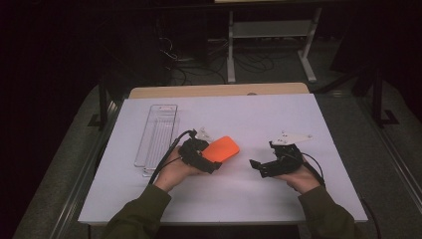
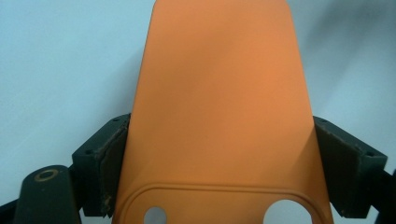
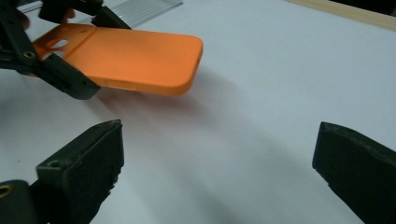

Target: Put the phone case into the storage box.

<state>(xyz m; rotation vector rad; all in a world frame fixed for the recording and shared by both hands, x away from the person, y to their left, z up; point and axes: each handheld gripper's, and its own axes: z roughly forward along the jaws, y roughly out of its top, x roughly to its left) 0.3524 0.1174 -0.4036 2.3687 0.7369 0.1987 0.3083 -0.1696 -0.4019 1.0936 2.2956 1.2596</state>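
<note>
The orange phone case (image 2: 219, 107) sat clamped between the jaws of the left gripper (image 1: 201, 155), the pads pressing its two long edges near the end with the camera cut-outs. In the left gripper view its back faced the camera, the raised oval outline and two holes lying low between the jaws and the rest of the case reaching out beyond their tips. In the right gripper view the case (image 3: 135, 58) was lifted off the table, casting a shadow on the white sheet below it, with its free rounded end sticking out past the jaws that held it.

The right gripper (image 1: 266, 167) was near the case but apart from it, its jaws wide apart with nothing between them. In its own view the case lay ahead of the jaw tips and toward the left jaw, and bare white table (image 3: 280, 93) showed in the gap between the jaws.

On the far side of the left gripper from the right one, a clear plastic tray (image 1: 157, 133) lay flat on the table, well away from the jaws of both.
</note>
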